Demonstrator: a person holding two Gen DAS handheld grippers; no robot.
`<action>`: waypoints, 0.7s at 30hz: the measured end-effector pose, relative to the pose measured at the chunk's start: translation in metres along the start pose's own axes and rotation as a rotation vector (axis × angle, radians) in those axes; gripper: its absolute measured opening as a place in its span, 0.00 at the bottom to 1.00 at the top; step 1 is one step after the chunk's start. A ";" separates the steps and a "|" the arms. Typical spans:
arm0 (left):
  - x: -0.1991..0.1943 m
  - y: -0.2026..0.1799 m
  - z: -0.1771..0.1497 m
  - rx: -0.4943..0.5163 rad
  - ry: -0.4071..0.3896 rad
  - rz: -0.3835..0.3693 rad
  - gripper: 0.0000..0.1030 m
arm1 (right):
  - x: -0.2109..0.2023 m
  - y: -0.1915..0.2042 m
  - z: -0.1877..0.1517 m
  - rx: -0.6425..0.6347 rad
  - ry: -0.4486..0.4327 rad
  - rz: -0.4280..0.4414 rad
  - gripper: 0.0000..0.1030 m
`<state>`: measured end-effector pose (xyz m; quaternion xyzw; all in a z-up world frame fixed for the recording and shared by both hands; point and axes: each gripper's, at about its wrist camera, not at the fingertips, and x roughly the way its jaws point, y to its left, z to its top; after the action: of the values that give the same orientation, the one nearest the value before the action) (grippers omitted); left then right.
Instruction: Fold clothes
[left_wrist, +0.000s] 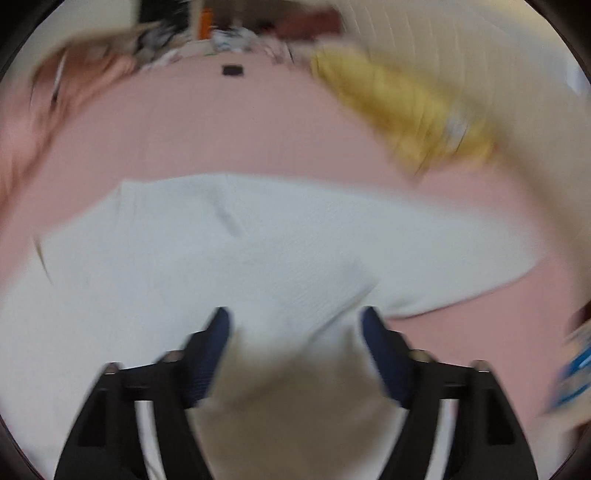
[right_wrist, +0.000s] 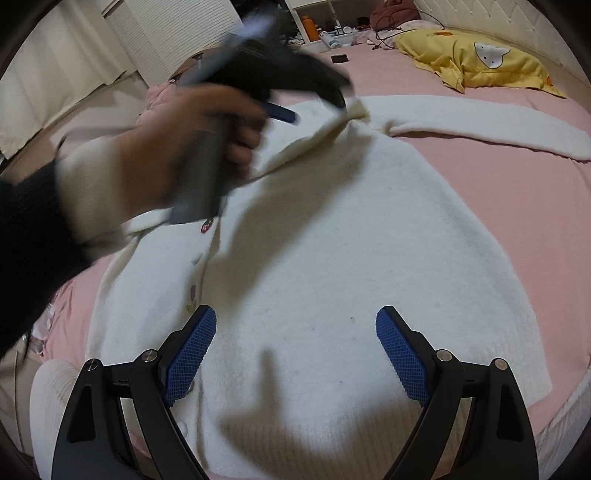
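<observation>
Cardigan (right_wrist: 351, 236) lies spread on the pink bed (right_wrist: 517, 192), and I judge my left hand-held gripper (right_wrist: 317, 105), released above the folded-in flap, could snag and undo it, while my right hand-held gripper (right_wrist: 295, 332), released over the hem, might bunch it.

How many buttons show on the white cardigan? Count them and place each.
3 on the white cardigan: buttons near the hand at, mid-placket, and lower. More may be hidden.
</observation>
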<state>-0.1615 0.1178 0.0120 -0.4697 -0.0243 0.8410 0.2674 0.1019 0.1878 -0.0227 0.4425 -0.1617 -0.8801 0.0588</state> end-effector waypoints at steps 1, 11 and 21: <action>-0.018 0.015 -0.004 -0.047 -0.032 -0.026 0.90 | 0.001 -0.001 0.000 0.000 0.001 -0.003 0.86; -0.059 0.217 -0.081 -0.421 0.057 0.300 0.39 | 0.011 0.006 -0.009 -0.048 0.042 -0.034 0.86; -0.071 0.208 -0.097 -0.329 0.024 0.514 0.53 | 0.016 0.016 -0.014 -0.104 0.062 -0.062 0.86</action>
<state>-0.1427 -0.1140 -0.0475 -0.5073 -0.0376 0.8603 -0.0334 0.1031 0.1658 -0.0372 0.4707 -0.1002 -0.8746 0.0591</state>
